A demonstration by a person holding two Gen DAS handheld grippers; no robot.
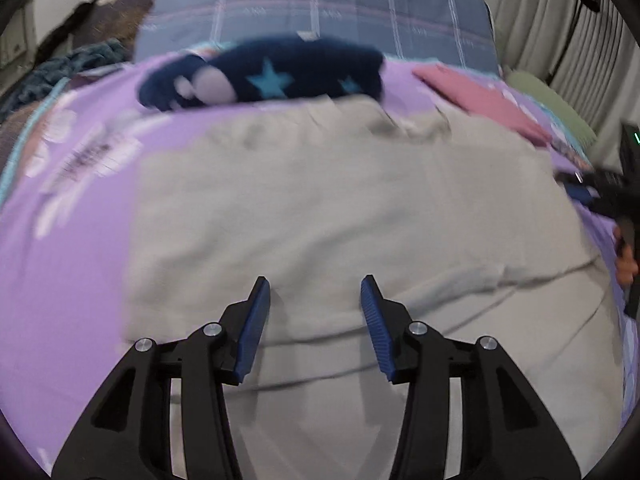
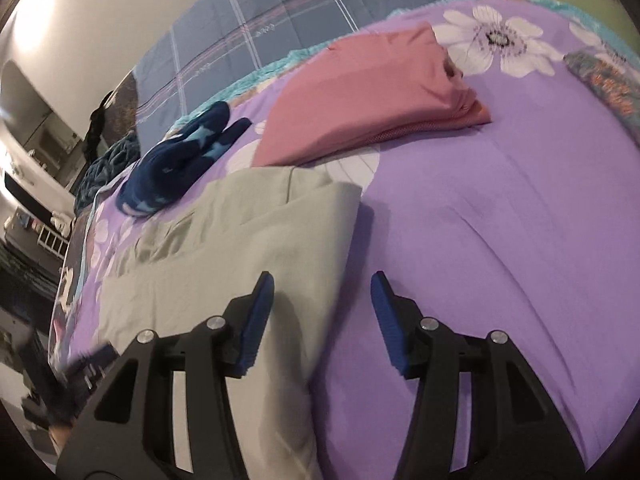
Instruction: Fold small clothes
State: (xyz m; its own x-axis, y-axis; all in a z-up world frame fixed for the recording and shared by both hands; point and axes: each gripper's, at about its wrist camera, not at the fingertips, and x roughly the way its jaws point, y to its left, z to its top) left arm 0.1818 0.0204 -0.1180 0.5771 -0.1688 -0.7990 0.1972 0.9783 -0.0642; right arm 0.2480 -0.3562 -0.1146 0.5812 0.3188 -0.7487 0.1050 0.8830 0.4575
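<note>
1. My left gripper (image 1: 316, 292) has its blue-padded fingers spread apart with nothing between them. It hangs above the near part of the grey-beige garment (image 1: 340, 208).
2. My right gripper (image 2: 322, 292) is likewise spread wide and holds nothing. Its left finger sits over the right edge of the same grey-beige garment (image 2: 240, 248); its right finger sits over bare purple floral bedsheet (image 2: 500, 220).
3. The grey-beige garment lies flat on the purple floral bedsheet (image 1: 80, 240), with shallow creases across its near half. The right wrist view shows a layered fold at its far corner.
4. A folded pink garment (image 2: 372, 96) rests on the sheet beyond the grey-beige one, apart from it. In the left wrist view the pink garment (image 1: 484, 100) is at the far right.
5. A navy piece with light blue stars (image 1: 272, 74) lies bunched at the far edge of the grey-beige garment; whether they touch I cannot tell. The right wrist view shows this piece (image 2: 180, 160) to the far left.
6. A blue plaid quilt (image 1: 320, 12) lies behind the sheet.
7. The left wrist view is motion-blurred.
</note>
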